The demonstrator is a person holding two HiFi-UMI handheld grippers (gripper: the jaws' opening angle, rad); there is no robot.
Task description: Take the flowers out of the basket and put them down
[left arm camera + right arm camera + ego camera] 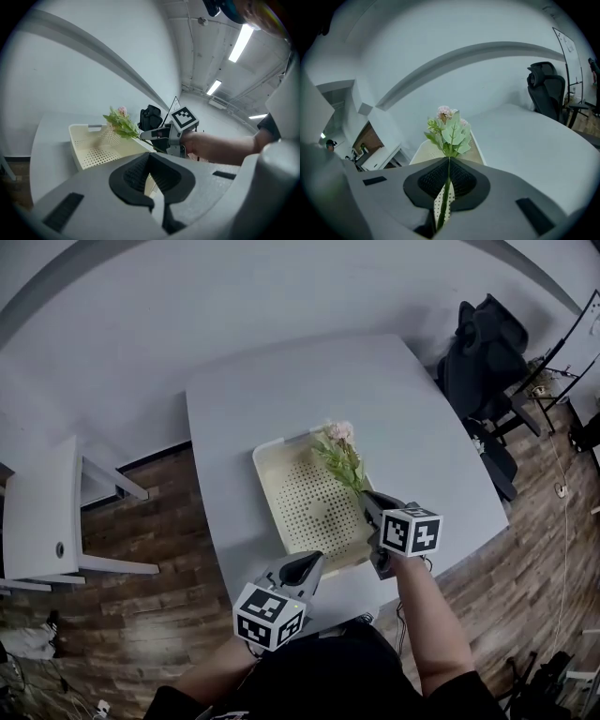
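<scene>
The right gripper point(367, 499) pinches the flower point(339, 452) low on its stem. In the right gripper view the thin green stem runs straight up between the pressed pads point(459, 177), and the leaves and pink head point(448, 127) stand out past the tips. So the flower's long axis continues the line of the jaws, head pointing away from the person toward the basket's far end. In the left gripper view the flower point(121, 123) hangs clear above the basket point(86, 140), over its right side, touching neither rim nor floor. Bare table point(403, 399) lies just beyond the right rim point(361, 486), on the right gripper's own side, so setting it down probably calls for a short carry rightward and then lowering the stem flat. The left gripper point(312, 565) sits at the basket's near corner, well apart from the flower, jaws closed together on nothing point(151, 174).
</scene>
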